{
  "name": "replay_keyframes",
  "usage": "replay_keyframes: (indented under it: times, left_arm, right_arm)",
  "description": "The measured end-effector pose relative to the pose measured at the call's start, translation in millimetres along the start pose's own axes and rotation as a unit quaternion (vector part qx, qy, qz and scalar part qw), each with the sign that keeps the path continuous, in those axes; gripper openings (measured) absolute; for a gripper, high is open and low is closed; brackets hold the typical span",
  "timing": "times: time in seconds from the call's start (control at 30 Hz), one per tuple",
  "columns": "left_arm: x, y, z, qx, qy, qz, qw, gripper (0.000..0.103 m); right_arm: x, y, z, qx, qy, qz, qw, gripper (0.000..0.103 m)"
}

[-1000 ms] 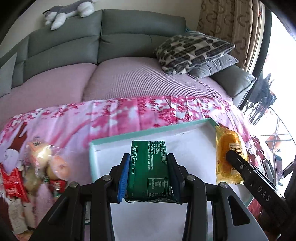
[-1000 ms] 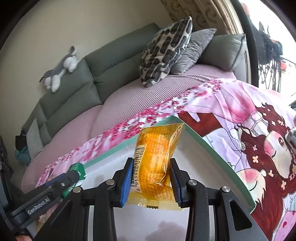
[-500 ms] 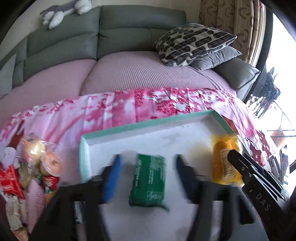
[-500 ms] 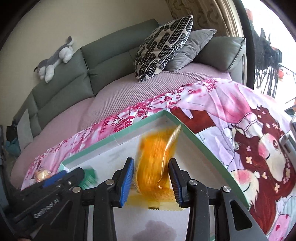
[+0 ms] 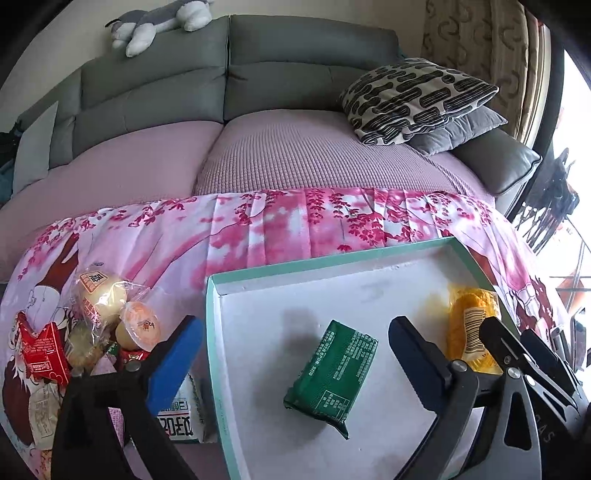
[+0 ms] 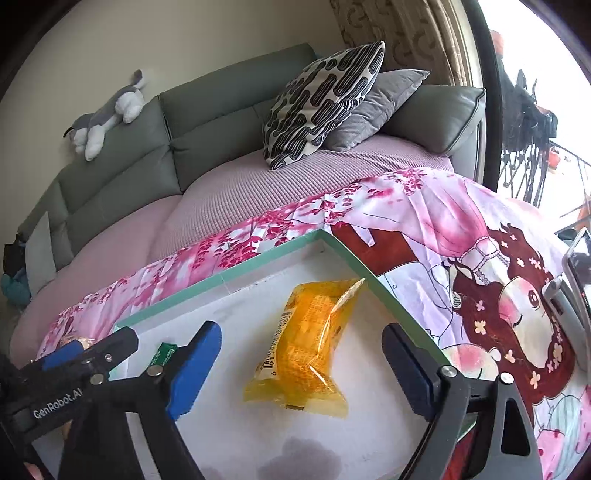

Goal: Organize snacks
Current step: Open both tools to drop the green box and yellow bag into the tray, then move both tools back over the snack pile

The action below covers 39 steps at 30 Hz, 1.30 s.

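Note:
A shallow white tray with a teal rim point(image 5: 332, 260) lies on the pink floral cloth. A green snack packet point(image 5: 332, 373) lies flat on the tray floor. My left gripper point(image 5: 295, 354) is open above it, empty. A yellow snack packet point(image 6: 306, 350) lies on the tray near its right corner point(image 6: 321, 232); it also shows in the left wrist view point(image 5: 469, 332). My right gripper point(image 6: 301, 365) is open around it, not touching. A corner of the green packet point(image 6: 164, 354) shows in the right wrist view.
A pile of loose snacks point(image 5: 92, 332) lies on the cloth left of the tray, with a white carton point(image 5: 177, 417) near the tray wall. Behind are a grey sofa point(image 5: 221, 92), patterned cushions point(image 5: 413, 96) and a plush toy point(image 5: 155, 22). A phone point(image 6: 576, 266) stands far right.
Both grippers opened and let go of their packets. The green packet and the yellow packet dropped onto the tray floor. Both grippers pulled back a little.

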<state>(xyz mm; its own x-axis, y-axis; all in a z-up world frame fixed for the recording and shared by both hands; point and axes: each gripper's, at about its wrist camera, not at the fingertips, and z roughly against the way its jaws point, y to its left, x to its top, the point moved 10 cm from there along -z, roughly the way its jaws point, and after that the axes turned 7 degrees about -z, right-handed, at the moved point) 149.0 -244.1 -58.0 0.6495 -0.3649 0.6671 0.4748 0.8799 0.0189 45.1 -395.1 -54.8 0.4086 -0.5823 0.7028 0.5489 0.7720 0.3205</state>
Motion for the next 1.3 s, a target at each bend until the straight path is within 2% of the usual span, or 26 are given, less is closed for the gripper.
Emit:
replay_keyframes:
  times: [0.1,0.27,0.57,0.93,1.0,1.17,1.3]
  left_arm:
    - [0,5,-1,0.006,-0.002,0.005,1.0,0.101]
    - [0,12,-2,-0.002,-0.006,0.026,0.9996,0.103]
    - [5,31,5,0.006,-0.027,0.056,0.9981,0.103]
    - [9,50,21,0.012,-0.043,0.063,0.997,0.103]
    - [10,56,28,0.023,-0.05,0.058,0.9968,0.103]
    - [8,83,43,0.086,-0.065,0.04,0.9934,0.103]
    - [0,103,51,0.095,-0.072,0.056,0.9913,0.103]
  right_arm:
    - [0,-4,-1,-0.005,0.002,-0.007,1.0,0.103]
    - [0,-5,0,-0.008,-0.002,-0.004,1.0,0.103]
    - [1,-7,0,-0.016,-0.006,0.0,1.0,0.103]
    - [-2,-7,7,-0.045,-0.008,0.016,0.999,0.103]
    - [-1,-4,9,-0.046,-0.015,0.02,0.999,0.103]
    - [2,6,17,-0.031,-0.033,0.018,0.999,0.103]
    - [-4,16,14,-0.037,-0.02,0.041,0.998,0.103]
